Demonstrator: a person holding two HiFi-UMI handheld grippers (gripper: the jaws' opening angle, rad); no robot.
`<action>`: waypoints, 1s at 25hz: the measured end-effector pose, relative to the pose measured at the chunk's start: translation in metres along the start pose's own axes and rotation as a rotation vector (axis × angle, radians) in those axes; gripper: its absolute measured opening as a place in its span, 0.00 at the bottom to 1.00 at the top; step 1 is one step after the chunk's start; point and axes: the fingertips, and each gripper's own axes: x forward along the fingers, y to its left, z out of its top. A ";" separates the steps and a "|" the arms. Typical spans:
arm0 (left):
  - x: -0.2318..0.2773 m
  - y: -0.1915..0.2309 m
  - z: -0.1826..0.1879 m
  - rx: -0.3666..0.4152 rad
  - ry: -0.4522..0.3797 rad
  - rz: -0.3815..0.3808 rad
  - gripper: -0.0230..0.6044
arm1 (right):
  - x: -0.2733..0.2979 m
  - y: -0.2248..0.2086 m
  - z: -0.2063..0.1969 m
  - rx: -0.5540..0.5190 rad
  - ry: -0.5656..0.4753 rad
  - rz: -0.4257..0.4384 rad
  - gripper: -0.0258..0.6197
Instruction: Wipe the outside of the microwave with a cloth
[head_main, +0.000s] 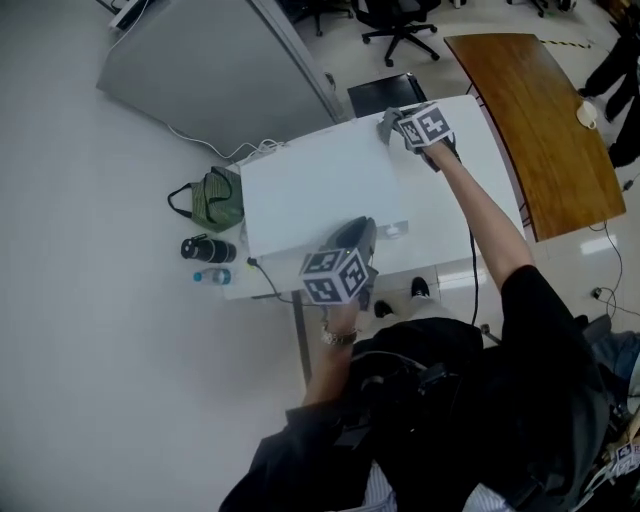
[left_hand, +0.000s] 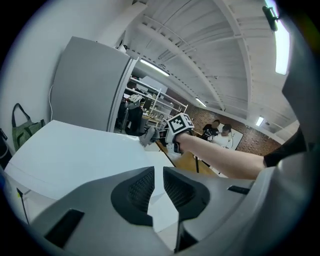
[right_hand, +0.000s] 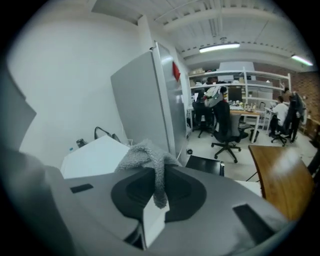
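Head view: the right gripper (head_main: 395, 127) is clamped on the fluffy grey cloth (head_main: 386, 120) at the far right corner of the white box-shaped microwave (head_main: 320, 185). The unwiped top stretches left and toward the person from there. The left gripper (head_main: 362, 236), jaws together on nothing, sits at the near edge.

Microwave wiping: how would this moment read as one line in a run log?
step: wiping microwave top | right gripper: shut on cloth, at far edge | left gripper: shut, empty, near edge
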 end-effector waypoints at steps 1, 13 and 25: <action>0.004 -0.001 0.003 0.001 0.002 0.005 0.12 | 0.014 0.002 -0.005 -0.010 0.031 0.023 0.09; 0.012 0.004 0.016 0.003 0.008 0.071 0.12 | 0.119 -0.012 -0.116 0.061 0.259 0.183 0.08; 0.047 -0.004 0.009 0.080 0.119 0.024 0.12 | 0.099 -0.021 -0.132 0.085 0.293 0.101 0.09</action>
